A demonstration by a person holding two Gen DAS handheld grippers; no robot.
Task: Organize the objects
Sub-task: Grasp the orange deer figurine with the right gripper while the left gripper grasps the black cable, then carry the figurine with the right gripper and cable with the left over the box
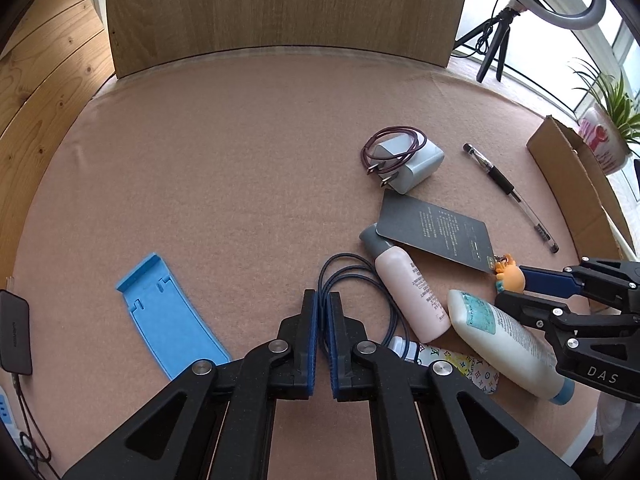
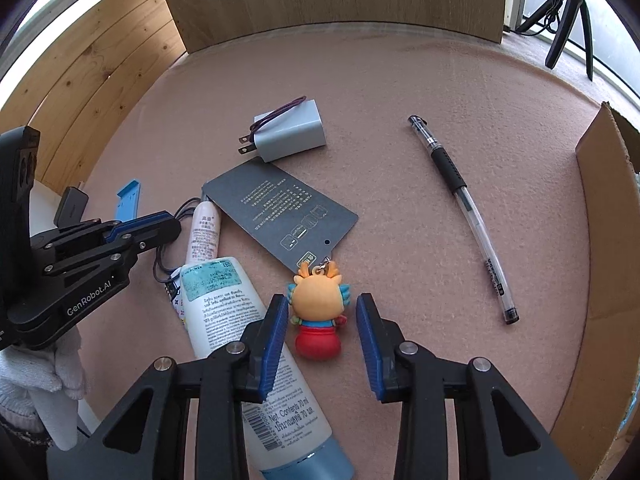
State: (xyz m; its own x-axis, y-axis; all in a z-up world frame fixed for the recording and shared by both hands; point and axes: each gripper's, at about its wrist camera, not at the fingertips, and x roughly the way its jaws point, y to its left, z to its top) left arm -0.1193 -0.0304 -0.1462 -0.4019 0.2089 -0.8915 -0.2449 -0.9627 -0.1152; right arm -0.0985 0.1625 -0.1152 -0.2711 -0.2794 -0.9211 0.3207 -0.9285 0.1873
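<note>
The left claw point(image 1: 323, 312) is pressed together on a loop of the dark blue cable point(image 1: 352, 276) near the bench's point(image 1: 240, 160) middle. The right claw point(image 2: 322, 320) stands spread around the orange keychain figure point(image 2: 318, 312), pads apart from it; its long axis points away from the camera. Only the left wrist view shows the blue phone stand point(image 1: 168, 316) whole.

Table point(image 1: 240, 160) is covered in matt, fuzzy pink felt. Back panel point(image 1: 280, 8) is seen as grained wood. At 3 o'clock, box point(image 2: 608, 240) is plain cardboard. Tube point(image 2: 224, 312) is glossy plastic; card point(image 2: 272, 208) is matt grey paper.
</note>
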